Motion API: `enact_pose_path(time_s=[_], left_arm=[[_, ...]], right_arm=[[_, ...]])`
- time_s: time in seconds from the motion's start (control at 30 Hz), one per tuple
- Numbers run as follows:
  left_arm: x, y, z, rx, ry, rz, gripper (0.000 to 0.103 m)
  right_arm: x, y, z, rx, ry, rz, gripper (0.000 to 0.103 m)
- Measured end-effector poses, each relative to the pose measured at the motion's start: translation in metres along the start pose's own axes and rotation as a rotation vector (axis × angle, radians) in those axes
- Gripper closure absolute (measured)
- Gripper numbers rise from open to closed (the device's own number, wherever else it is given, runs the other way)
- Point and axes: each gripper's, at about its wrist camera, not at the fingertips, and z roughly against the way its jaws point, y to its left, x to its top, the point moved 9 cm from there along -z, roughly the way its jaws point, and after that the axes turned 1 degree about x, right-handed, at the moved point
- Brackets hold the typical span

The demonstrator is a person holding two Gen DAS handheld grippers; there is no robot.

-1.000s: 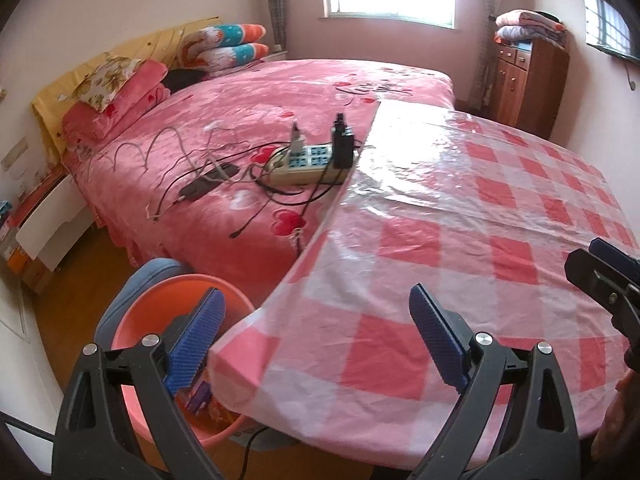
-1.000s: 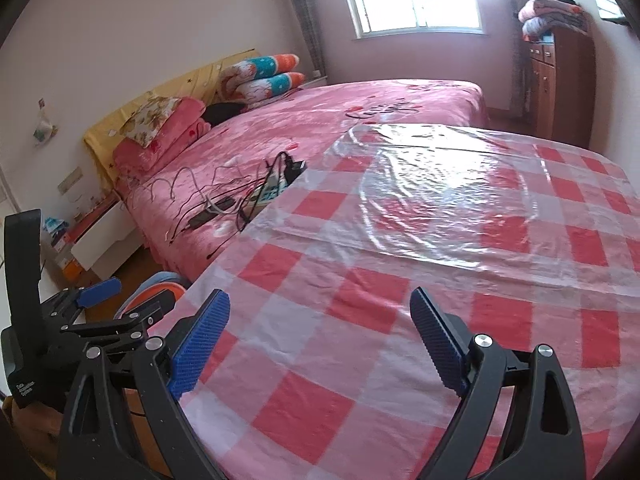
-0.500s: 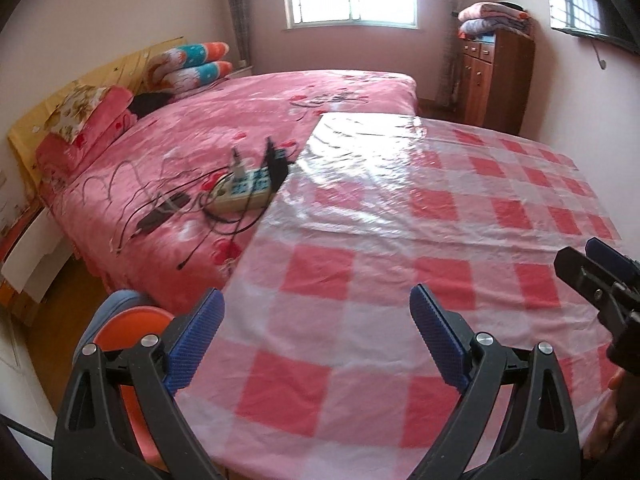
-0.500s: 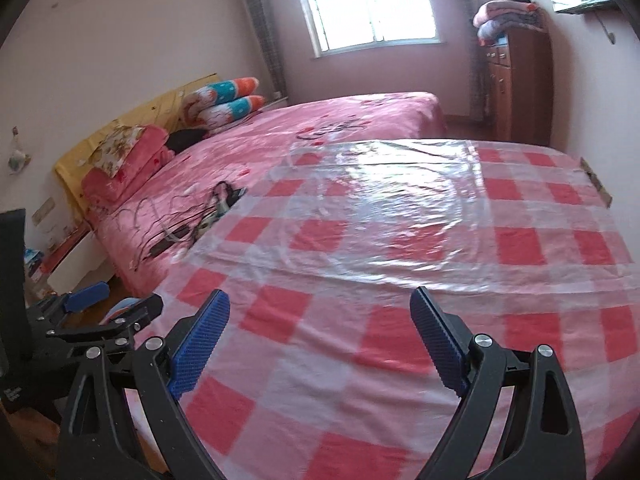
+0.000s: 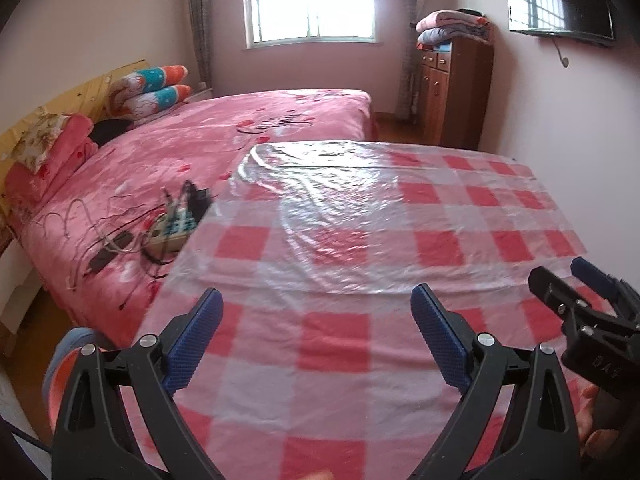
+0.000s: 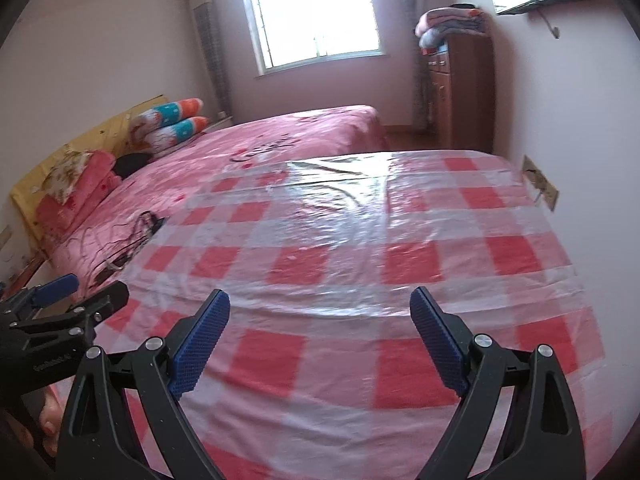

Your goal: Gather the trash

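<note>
From the left wrist camera I see my left claw (image 5: 316, 340) spread wide, its blue ribbed pads (image 5: 192, 344) pinching nothing, above a desk (image 5: 340, 344) dressed in a red-and-white checked cloth under a glossy, wrinkled clear plastic sheet (image 5: 344, 216). I can pick out no loose trash on that cloth; the only thing tied to the job is the round orange plastic basin (image 5: 68, 372), a sliver of it showing low on the left beside the desk's edge, with a grey-blue rim behind it. Further left, a white power strip with tangled black and white cables (image 5: 168, 232) lies on the soft pink floral bedspread (image 5: 208, 148). My right claw (image 5: 576, 284) pokes in from the right edge. From the right wrist camera, the right claw (image 6: 320, 340) is likewise spread with nothing between its pads, over the same checked, plastic-covered desk (image 6: 360, 272). The left claw (image 6: 80, 292) shows at the left edge. At the back stand a brown wooden cabinet (image 6: 460, 92) topped with folded blankets and a bright window (image 6: 316, 16). The basin does not show here.
</note>
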Motion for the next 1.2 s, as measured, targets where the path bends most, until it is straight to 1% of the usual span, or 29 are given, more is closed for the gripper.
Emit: enact_pose_path(time_s=[0.2,0.3,0.6,0.63,1.0,1.2], left_arm=[[0.008,-0.019,-0.010,-0.040,-0.007,0.019,0.008],[0.012,-0.026,-0.013,-0.030,-0.026,0.021,0.008],[0.015,-0.042,-0.019,-0.038,-0.046,0.005,0.007],[0.014,-0.043,-0.019,-0.034,-0.045,0.002,0.004],[0.014,-0.049,-0.026,-0.041,-0.039,0.009,0.004],[0.014,-0.049,-0.035,-0.022,-0.027,0.009,0.004]], right_arm=[[0.005,-0.023,0.004,-0.049,-0.028,-0.005,0.012],[0.007,-0.029,0.006,-0.067,-0.040,0.000,0.012],[0.008,-0.037,0.008,-0.066,-0.044,-0.008,0.012],[0.008,-0.037,0.008,-0.066,-0.043,-0.007,0.013],[0.005,-0.038,0.006,-0.065,-0.031,-0.010,0.012],[0.001,-0.041,-0.002,-0.070,-0.006,-0.023,0.012]])
